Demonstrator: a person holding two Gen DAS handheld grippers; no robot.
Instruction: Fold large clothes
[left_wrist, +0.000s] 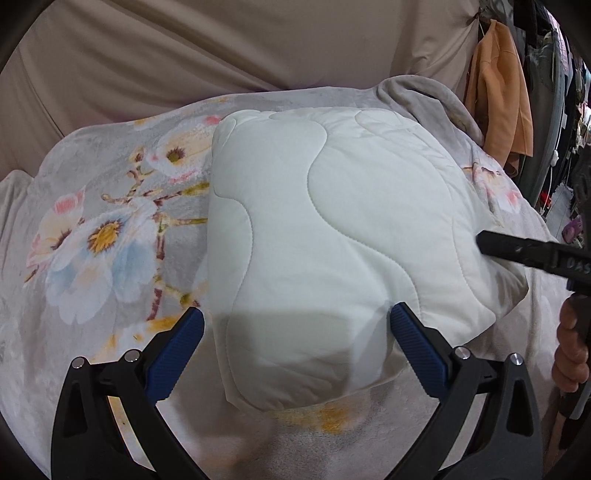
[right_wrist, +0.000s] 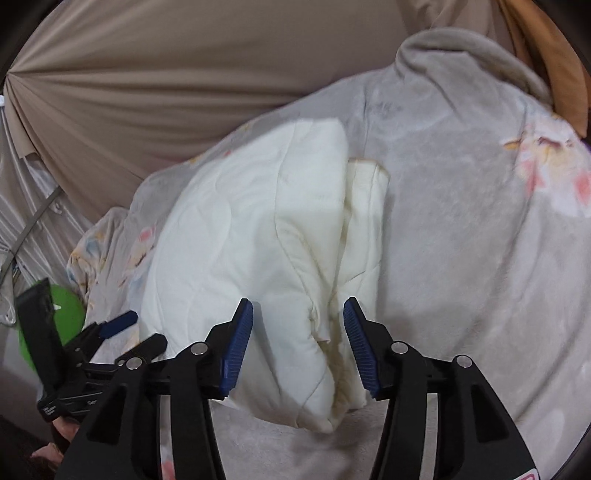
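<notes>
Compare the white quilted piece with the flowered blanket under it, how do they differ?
The white quilted piece is plain white; the flowered blanket is grey with printed blossoms. The white quilted piece is folded into a thick, puffy bundle with stacked layers at its edge; the flowered blanket lies spread out, much wider. The quilted piece lies on top. Both are soft fabric.

A grey fleece blanket (left_wrist: 92, 295) printed with pale flowers is covering the bed. Behind it, a beige curtain (left_wrist: 221, 48) is hanging in gathered folds. At the right, an orange garment (left_wrist: 498, 103) is dangling beside a crowded rack of dark clothes (left_wrist: 561, 74). Soft light is falling evenly from above.
</notes>
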